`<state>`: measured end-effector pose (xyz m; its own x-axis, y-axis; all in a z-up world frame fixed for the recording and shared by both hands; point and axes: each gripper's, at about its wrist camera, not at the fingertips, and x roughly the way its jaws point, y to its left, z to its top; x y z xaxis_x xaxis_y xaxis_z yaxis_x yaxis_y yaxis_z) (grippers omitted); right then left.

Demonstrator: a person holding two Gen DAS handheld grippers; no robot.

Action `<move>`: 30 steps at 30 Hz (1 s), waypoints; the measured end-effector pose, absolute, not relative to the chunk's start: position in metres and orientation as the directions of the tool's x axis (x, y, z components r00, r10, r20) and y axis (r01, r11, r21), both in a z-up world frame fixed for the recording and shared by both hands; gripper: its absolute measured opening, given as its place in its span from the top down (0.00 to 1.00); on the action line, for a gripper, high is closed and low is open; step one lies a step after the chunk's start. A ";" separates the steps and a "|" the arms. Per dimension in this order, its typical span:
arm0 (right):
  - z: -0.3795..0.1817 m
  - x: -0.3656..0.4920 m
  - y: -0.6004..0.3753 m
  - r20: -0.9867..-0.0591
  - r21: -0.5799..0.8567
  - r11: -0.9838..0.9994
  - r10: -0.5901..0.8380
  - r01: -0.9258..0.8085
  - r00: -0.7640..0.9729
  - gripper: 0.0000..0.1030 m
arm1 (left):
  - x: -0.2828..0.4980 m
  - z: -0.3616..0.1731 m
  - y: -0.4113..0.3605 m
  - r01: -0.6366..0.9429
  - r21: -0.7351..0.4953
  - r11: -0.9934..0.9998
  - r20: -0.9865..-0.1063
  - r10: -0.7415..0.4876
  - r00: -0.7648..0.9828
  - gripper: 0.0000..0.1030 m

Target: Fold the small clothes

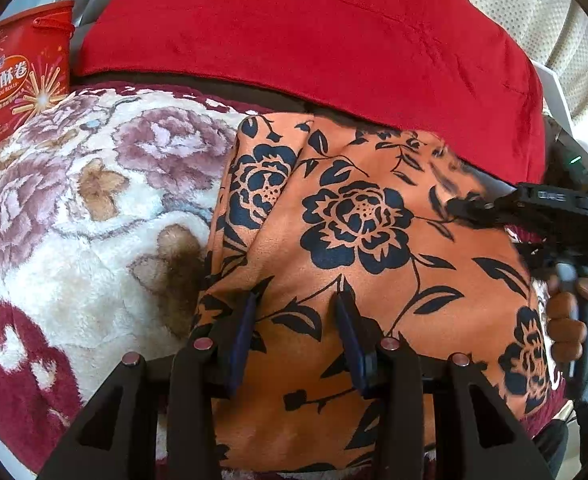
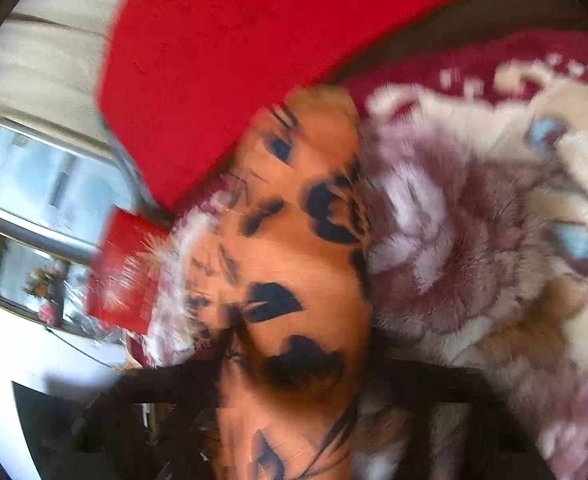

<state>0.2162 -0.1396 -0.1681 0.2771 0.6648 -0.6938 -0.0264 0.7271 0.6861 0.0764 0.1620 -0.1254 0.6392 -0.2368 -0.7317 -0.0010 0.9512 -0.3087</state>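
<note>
The orange cloth [image 1: 358, 240] with the black flower print lies spread on the flowered blanket [image 1: 74, 208]. All places below are given relative to this cloth.

1. My left gripper [image 1: 298, 304] rests on the near part of the cloth. Its jaws stand apart, with bare cloth showing between the two blue pads [image 1: 240, 336]; nothing is clamped.
2. My right gripper [image 1: 470, 206] reaches in at the right side of the cloth, tips close to or on its surface. The left wrist view is smeared at those tips, and the right wrist view is heavily blurred, so I cannot tell whether these jaws are apart or closed on the cloth.
3. My right hand [image 1: 570, 312] holds the gripper handle just beyond the right edge of the cloth.
4. A fold ridge runs along the left part of the cloth.
5. A red cushion [image 1: 314, 32] lies behind the cloth, overlapping its far edge.
6. A red snack bag [image 1: 22, 76] stands well to the far left of the cloth.
</note>
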 end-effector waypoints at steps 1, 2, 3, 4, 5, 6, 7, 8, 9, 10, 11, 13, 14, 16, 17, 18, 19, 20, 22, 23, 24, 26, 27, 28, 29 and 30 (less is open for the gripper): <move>-0.158 0.211 -0.134 -0.708 0.651 0.756 0.638 -0.070 0.304 0.68 | 0.076 -0.126 0.163 -0.003 -0.309 0.951 -0.731 -0.235 0.641 0.58; -0.145 0.202 -0.127 -0.718 0.601 0.788 0.604 -0.130 0.346 0.69 | 0.076 -0.127 0.163 -0.005 -0.310 0.951 -0.732 -0.235 0.640 0.59; -0.140 0.196 -0.124 -0.720 0.574 0.804 0.586 -0.157 0.371 0.68 | 0.076 -0.127 0.162 -0.004 -0.307 0.952 -0.731 -0.233 0.641 0.59; -0.144 0.195 -0.122 -0.735 0.555 0.819 0.565 -0.147 0.375 0.65 | 0.076 -0.126 0.160 -0.004 -0.296 0.955 -0.734 -0.224 0.641 0.58; -0.151 0.197 -0.126 -0.751 0.554 0.825 0.552 -0.108 0.362 0.49 | 0.076 -0.125 0.158 -0.006 -0.287 0.958 -0.736 -0.216 0.641 0.58; -0.156 0.197 -0.132 -0.750 0.579 0.812 0.563 -0.066 0.346 0.42 | 0.075 -0.124 0.157 -0.005 -0.281 0.960 -0.737 -0.212 0.642 0.58; -0.154 0.191 -0.136 -0.723 0.617 0.784 0.597 -0.062 0.347 0.42 | 0.075 -0.124 0.157 -0.005 -0.279 0.960 -0.737 -0.211 0.642 0.58; -0.150 0.185 -0.138 -0.713 0.627 0.776 0.609 -0.072 0.348 0.36 | 0.075 -0.125 0.157 -0.007 -0.281 0.960 -0.736 -0.211 0.643 0.58; -0.148 0.178 -0.146 -0.712 0.623 0.778 0.608 -0.085 0.351 0.30 | 0.075 -0.125 0.157 -0.011 -0.283 0.959 -0.736 -0.210 0.643 0.58; -0.144 0.168 -0.149 -0.707 0.624 0.776 0.612 -0.094 0.355 0.29 | 0.074 -0.124 0.156 -0.015 -0.279 0.960 -0.737 -0.204 0.644 0.58; -0.143 0.156 -0.154 -0.689 0.644 0.758 0.633 -0.102 0.352 0.29 | 0.073 -0.124 0.154 -0.016 -0.271 0.962 -0.739 -0.197 0.645 0.58; -0.148 0.134 -0.158 -0.679 0.670 0.735 0.664 -0.105 0.313 0.29 | 0.073 -0.124 0.152 -0.013 -0.260 0.966 -0.740 -0.191 0.645 0.58; -0.153 0.128 -0.158 -0.687 0.669 0.736 0.665 -0.102 0.292 0.29 | 0.073 -0.124 0.152 -0.011 -0.256 0.967 -0.743 -0.189 0.642 0.58; -0.169 0.118 -0.147 -0.705 0.658 0.743 0.665 -0.125 0.246 0.38 | 0.073 -0.124 0.152 -0.010 -0.258 0.966 -0.749 -0.193 0.634 0.58; -0.172 0.117 -0.141 -0.719 0.634 0.759 0.649 -0.150 0.248 0.52 | 0.074 -0.123 0.153 -0.008 -0.256 0.967 -0.750 -0.194 0.632 0.58; -0.170 0.113 -0.138 -0.729 0.615 0.772 0.634 -0.161 0.257 0.55 | 0.074 -0.122 0.153 -0.003 -0.254 0.967 -0.751 -0.195 0.631 0.58; -0.166 0.114 -0.138 -0.722 0.623 0.765 0.642 -0.161 0.258 0.57 | 0.074 -0.122 0.154 -0.004 -0.259 0.966 -0.751 -0.199 0.630 0.57; -0.161 0.114 -0.138 -0.713 0.632 0.757 0.652 -0.167 0.258 0.57 | 0.075 -0.123 0.155 -0.009 -0.267 0.964 -0.751 -0.202 0.629 0.57; -0.155 0.117 -0.135 -0.704 0.640 0.749 0.661 -0.172 0.257 0.51 | 0.074 -0.124 0.156 -0.010 -0.278 0.960 -0.750 -0.210 0.627 0.57; -0.157 0.119 -0.135 -0.704 0.646 0.747 0.662 -0.154 0.256 0.34 | 0.074 -0.124 0.155 -0.008 -0.272 0.962 -0.750 -0.207 0.629 0.57; -0.160 0.122 -0.140 -0.701 0.651 0.749 0.655 -0.121 0.282 0.22 | 0.074 -0.124 0.153 -0.004 -0.259 0.966 -0.751 -0.199 0.630 0.56; -0.163 0.129 -0.154 -0.676 0.679 0.732 0.653 -0.057 0.340 0.20 | 0.074 -0.123 0.153 0.003 -0.253 0.967 -0.752 -0.199 0.628 0.56; -0.168 0.137 -0.155 -0.652 0.710 0.704 0.673 -0.030 0.348 0.20 | 0.075 -0.124 0.154 0.000 -0.261 0.965 -0.753 -0.203 0.626 0.56; -0.170 0.147 -0.147 -0.639 0.725 0.688 0.689 -0.032 0.343 0.20 | 0.075 -0.124 0.155 -0.004 -0.268 0.963 -0.753 -0.207 0.625 0.56; -0.178 0.158 -0.139 -0.636 0.732 0.680 0.706 -0.046 0.312 0.23 | 0.076 -0.124 0.155 -0.008 -0.267 0.964 -0.754 -0.204 0.624 0.56; -0.183 0.169 -0.127 -0.659 0.719 0.693 0.704 -0.051 0.266 0.44 | 0.076 -0.124 0.155 -0.015 -0.260 0.966 -0.757 -0.194 0.624 0.56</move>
<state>0.1693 -0.1265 -0.1834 0.2657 0.7037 -0.6590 -0.0512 0.6929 0.7192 0.0761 0.1549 -0.1239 0.6235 -0.1943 -0.7572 -0.0145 0.9656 -0.2598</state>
